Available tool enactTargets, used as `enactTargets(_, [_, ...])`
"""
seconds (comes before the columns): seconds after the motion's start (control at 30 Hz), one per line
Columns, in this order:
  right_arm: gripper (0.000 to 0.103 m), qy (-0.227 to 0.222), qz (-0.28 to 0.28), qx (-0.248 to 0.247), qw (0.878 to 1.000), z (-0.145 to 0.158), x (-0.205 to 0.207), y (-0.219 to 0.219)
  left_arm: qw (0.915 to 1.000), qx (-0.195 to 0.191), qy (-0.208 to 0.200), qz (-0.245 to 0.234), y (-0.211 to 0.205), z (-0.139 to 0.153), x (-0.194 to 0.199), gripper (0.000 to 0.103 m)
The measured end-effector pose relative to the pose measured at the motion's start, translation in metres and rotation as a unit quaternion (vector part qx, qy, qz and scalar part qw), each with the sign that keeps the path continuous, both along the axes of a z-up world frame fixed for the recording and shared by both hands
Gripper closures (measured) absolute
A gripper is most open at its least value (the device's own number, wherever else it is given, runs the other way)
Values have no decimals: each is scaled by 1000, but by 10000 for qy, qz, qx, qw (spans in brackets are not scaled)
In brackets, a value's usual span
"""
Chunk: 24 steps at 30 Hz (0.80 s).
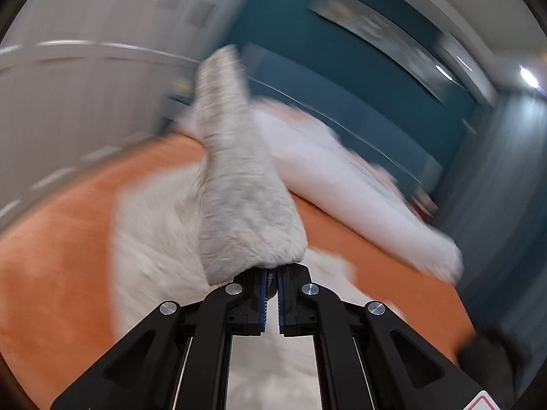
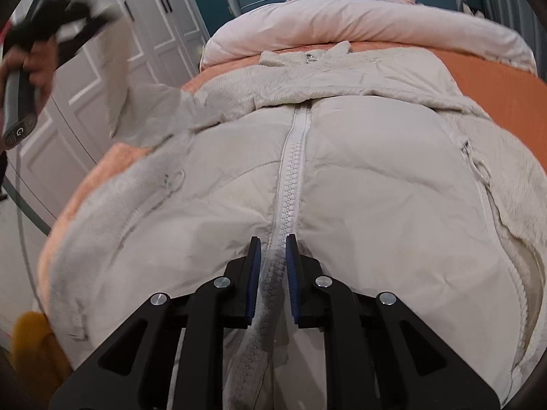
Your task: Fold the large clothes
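- Left gripper (image 1: pixel 271 273): jaws clamped on the fuzzy sleeve (image 1: pixel 236 184), lifted above the orange bedsheet (image 1: pixel 51 266).
- Right gripper (image 2: pixel 272 242): 2 pads slightly apart, straddling the zipper (image 2: pixel 290 171).
- Jacket (image 2: pixel 376 177): spread front-up on the bed, near the pink duvet (image 2: pixel 342 24).

One cream jacket (image 2: pixel 376 184) lies on one orange bed sheet (image 2: pixel 495 78). Beyond the jacket sits one pale quilt (image 2: pixel 342 24). Two grippers (image 2: pixel 272 266) (image 1: pixel 271 283) show.

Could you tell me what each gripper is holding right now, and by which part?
The left gripper is shut on the cream jacket's sleeve, pinched at its end. The right gripper straddles the front zipper near the hem; whether it grips cannot be told.
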State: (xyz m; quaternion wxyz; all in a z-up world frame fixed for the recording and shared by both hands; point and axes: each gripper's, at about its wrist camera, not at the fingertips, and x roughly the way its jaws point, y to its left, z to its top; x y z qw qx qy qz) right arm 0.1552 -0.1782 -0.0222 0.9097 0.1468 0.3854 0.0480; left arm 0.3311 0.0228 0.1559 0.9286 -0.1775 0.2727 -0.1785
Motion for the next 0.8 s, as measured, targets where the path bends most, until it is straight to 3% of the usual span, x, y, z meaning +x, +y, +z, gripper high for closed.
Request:
enactTargets(0.03, [85,-13,-66,159,9999,2,-4,-6,9994,152,109,-301,-42,-8,-5,95])
enactTargets(0.1, [71,-53,-190,359,9992,8,-14,-19,9956,522,316,-708,-109,-38,-18,86])
enactTargets(0.13, [68,-78,-244,376,9990,11,-18,-25,9928,672,463,-879,-130,-54,-23,66])
enactTargets(0.17, [63,-99,-298,368,9988,15,-23,-32,9897,783,625,-1021,-145,-68,-30,52])
enactTargets(0.2, [56,-119,-360,339,9987,21,-29,-42,9855,946,880,-1098,-159,-91,-38,45])
enactTargets(0.23, [53,-137,-420,301,9986,26,-33,-51,9842,1001,990,-1073,-160,-101,-44,45])
enactTargets(0.33, [44,-197,-581,100,9981,39,-35,-77,9851,874,1104,-987,-142,-112,-53,42])
enactTargets(0.5, [39,-182,-635,115,9977,57,12,-109,9914,1073,731,-130,-62,-94,-31,32])
enactTargets(0.7, [33,-73,-869,766,9932,56,109,-116,9796,1153,1222,1106,10,-119,42,33])
enactTargets(0.8, [37,289,-961,839,9914,37,151,-112,9740,1092,1479,1327,24,-137,59,34])
